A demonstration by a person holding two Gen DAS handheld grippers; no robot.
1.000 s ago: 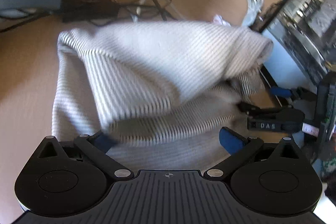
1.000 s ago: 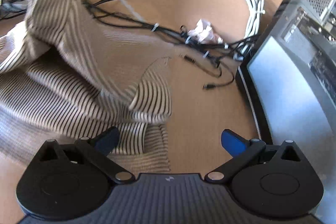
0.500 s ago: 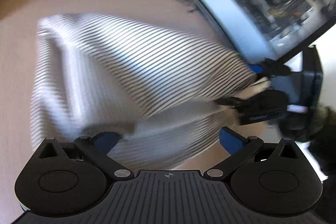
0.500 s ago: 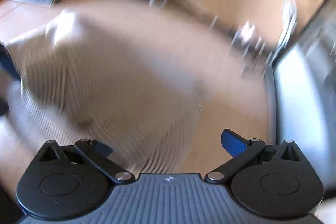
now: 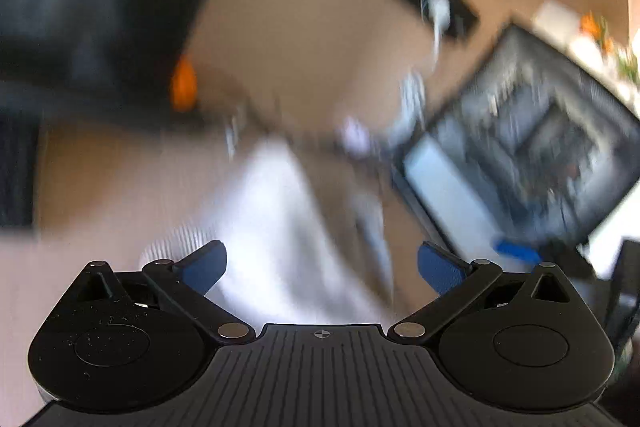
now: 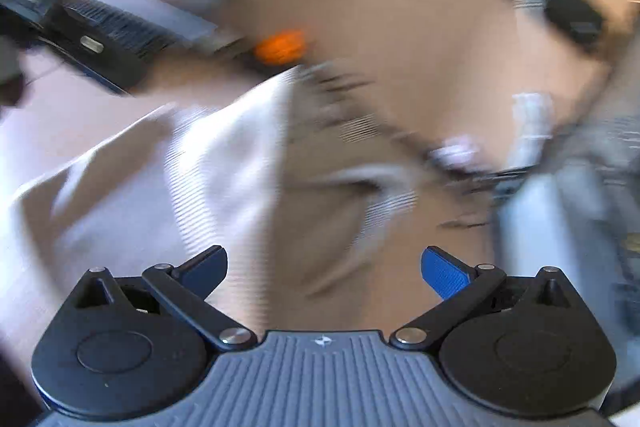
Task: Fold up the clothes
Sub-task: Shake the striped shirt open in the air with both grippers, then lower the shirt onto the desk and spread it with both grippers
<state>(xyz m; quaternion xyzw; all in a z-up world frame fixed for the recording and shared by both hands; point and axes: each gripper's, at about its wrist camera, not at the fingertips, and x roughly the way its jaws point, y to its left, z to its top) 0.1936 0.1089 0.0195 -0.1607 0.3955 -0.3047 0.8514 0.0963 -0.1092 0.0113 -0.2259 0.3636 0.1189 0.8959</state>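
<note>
Striped garment [image 6: 224, 163] is lying released, seemingly folded though blurred, as I am lifting both spread, empty grippers [image 5: 322, 263] [image 6: 324, 267] away.

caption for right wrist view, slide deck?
Motion-blurred right tool, jaws wide open, above the striped garment on the tan table.

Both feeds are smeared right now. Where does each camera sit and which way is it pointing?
Left wrist: on the left gripper, looking forward and down at the striped garment on the tan table; its own open blue fingers show.
Right wrist: on the right gripper, facing the same garment; its fingers open too.
Shared: garment, table, the orange object, blurred in both.
</note>
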